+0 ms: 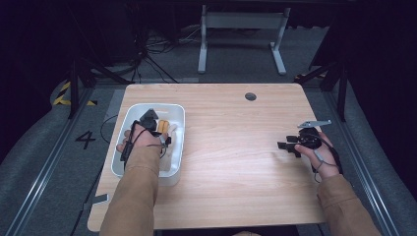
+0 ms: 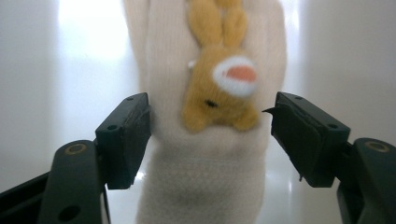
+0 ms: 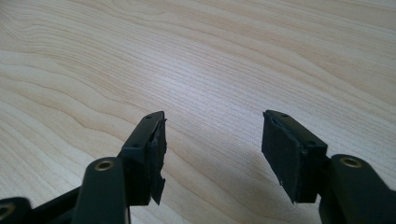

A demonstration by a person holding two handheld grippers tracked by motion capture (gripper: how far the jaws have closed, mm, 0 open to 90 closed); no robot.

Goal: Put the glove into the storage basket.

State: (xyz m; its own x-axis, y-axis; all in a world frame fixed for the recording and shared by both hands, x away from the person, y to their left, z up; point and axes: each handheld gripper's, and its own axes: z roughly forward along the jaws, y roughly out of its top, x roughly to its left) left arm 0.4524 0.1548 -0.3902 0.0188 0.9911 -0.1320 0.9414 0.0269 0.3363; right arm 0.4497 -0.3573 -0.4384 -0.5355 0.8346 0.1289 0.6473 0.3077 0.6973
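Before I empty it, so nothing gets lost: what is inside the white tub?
The white tub holds a cream glove with a tan plush rabbit sewn on. The left tongs straddle it, open. The hand and sleeve cover the rest of the tub's floor.

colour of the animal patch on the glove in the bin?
Tan-yellow bunny patch with a white and orange spot, on the cream glove. Left gripper view shows it best.

A pale wooden worktop (image 1: 231, 147) with a round cable hole (image 1: 250, 96) near its far edge. A white tub (image 1: 178, 147) sits on its left part, close to the edge. The middle is bare wood grain.
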